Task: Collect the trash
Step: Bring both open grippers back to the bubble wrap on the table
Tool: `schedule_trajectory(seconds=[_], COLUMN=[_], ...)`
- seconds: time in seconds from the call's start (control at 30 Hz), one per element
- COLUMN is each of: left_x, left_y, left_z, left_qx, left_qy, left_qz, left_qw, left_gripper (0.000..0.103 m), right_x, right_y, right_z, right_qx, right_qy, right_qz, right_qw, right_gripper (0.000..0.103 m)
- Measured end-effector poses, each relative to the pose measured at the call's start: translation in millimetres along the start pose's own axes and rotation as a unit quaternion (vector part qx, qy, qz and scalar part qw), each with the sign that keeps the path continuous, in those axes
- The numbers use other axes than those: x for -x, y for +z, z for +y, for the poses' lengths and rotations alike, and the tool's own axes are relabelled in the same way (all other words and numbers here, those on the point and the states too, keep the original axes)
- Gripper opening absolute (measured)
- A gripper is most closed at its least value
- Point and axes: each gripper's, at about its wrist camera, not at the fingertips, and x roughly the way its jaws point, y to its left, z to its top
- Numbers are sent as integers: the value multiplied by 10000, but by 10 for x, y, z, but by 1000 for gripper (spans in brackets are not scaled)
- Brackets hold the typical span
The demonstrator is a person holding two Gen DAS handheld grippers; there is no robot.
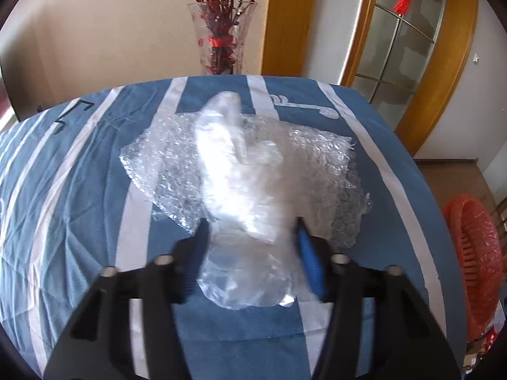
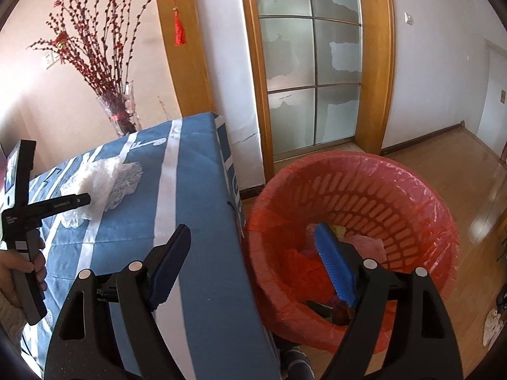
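Note:
A crumpled clear plastic bag [image 1: 244, 196] lies on a sheet of bubble wrap [image 1: 320, 171] on the blue striped tablecloth [image 1: 79, 190]. My left gripper [image 1: 252, 231] is open, its fingers on either side of the bag's near end. The same pile shows in the right wrist view [image 2: 104, 180] with the left gripper [image 2: 79, 201] at it. My right gripper [image 2: 253, 237] is open and empty, held over the table's right edge and the red bin [image 2: 396, 190], which has a red liner and some trash inside.
A glass vase of red branches [image 1: 221, 38] stands behind the table's far edge. The bin [image 1: 475, 253] sits on the wooden floor to the right of the table. A glass door in a wooden frame [image 2: 313, 63] is behind it.

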Motion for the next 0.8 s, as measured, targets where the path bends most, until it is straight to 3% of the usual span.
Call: schedule_trajectory(seconds=[0.17,0.47,0.67,0.8], left_x=[114,436,505,487], left_y=[-50,-126,-142,-134], left_z=[38,388,680,841], left_qx=[-116,-156,-103,-28], left_qy=[-77,57,241,299], left_qz=[-169,-462,-450,-418], left_qw=[9998,9988,9986,9987], left_gripper=[31,30,30,30], right_x=[-15,-223,-587,-872], right_y=[71,225,351,406], right_z=[187,868,1429,1764], right_qx=[118,517,617,713], right_qy=[195,802,1286,1318], right_qz=[-15,63,378,526], right_qw=[9997,9954,9891,9873], right_gripper=[80,80,80,80])
